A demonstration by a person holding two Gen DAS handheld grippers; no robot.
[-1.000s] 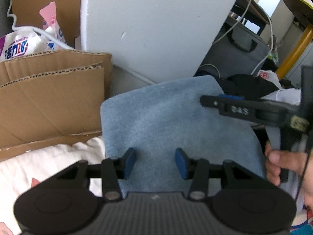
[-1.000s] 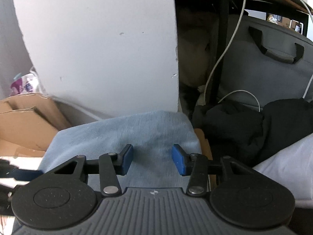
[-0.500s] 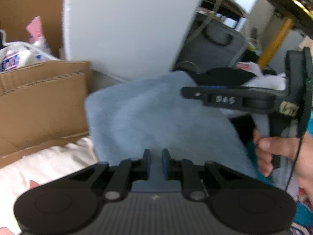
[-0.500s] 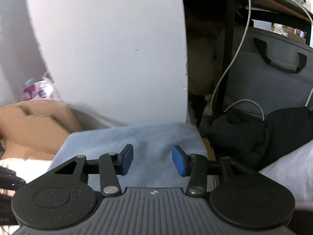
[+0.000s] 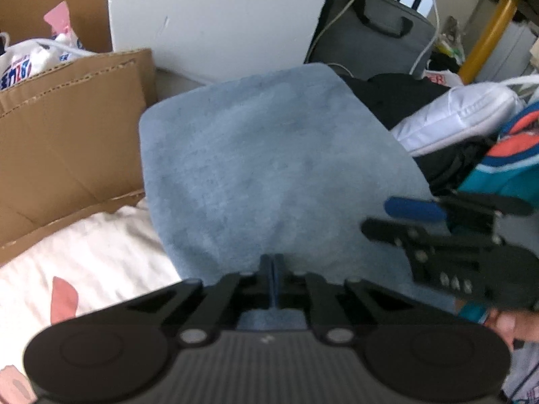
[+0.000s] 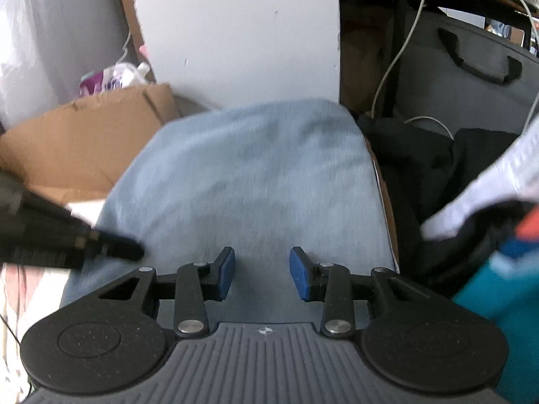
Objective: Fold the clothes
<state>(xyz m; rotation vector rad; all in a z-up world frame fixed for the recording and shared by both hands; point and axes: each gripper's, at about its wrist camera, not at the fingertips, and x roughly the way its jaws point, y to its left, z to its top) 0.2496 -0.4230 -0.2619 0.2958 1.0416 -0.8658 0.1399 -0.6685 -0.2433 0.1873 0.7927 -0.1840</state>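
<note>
The blue garment (image 5: pixel 269 168) lies as a smooth rounded rectangle on a pale printed sheet (image 5: pixel 84 269), with a cardboard box (image 5: pixel 67 141) just beside its left edge and dark clothing (image 5: pixel 397 97) along its right. No sleeves or loose flaps show; it reads as already doubled over at least once.

The left gripper (image 5: pixel 272 279) sits at the garment's near edge with its jaws pressed together. We judge that they pinch the near hem, though the cloth between the pads is hidden by the fingers themselves. The right gripper (image 6: pixel 262 271) hovers over the near part of the cloth with its jaws spread and nothing between them.

This scene would suit either a fold about to be carried over or a folded piece about to be lifted away. In either case we recommend:
- the right jaws take the same near edge, well apart from the left grip, before any lift;
- both grippers rise level, so the layers do not slide;
- the cloth keeps clear of the box flap and the dark clothing.

The view is motion-blurred; edge detail is uncertain.
</note>
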